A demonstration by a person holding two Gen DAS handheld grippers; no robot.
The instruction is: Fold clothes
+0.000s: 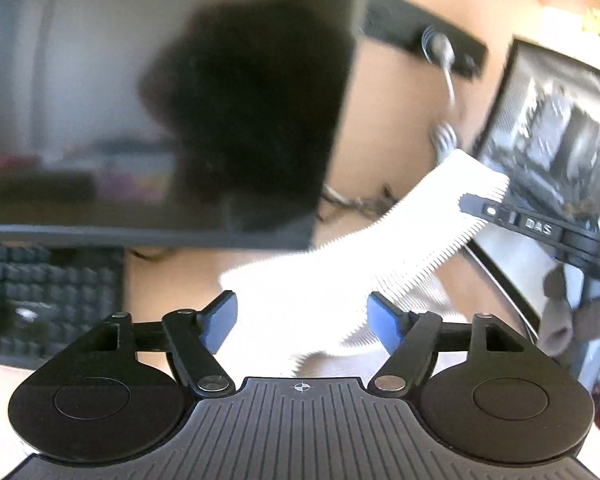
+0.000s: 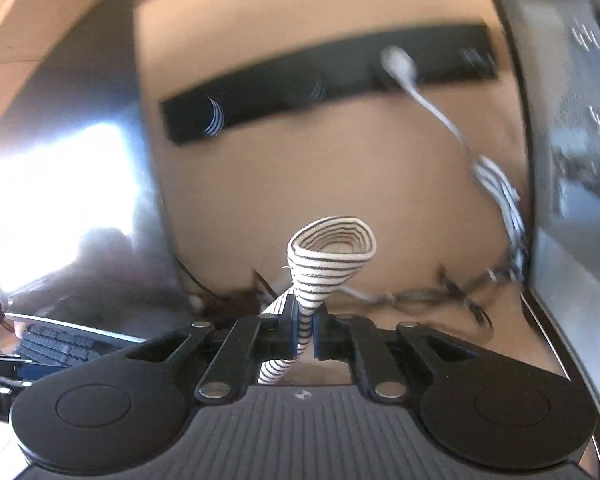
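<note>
R gripper was clamped tight on the striped sock, pinching it mid-length so the cuff stood up as an open funnel above the pads. L gripper stood wide open, gripping nothing; the sock ran between its blue pads w/o contact, up and to the right toward the R gripper's tip. Likely purpose: R hand suspends the sock so L can re-grip for a fold. Monitor and keyboard sat far left.
</note>
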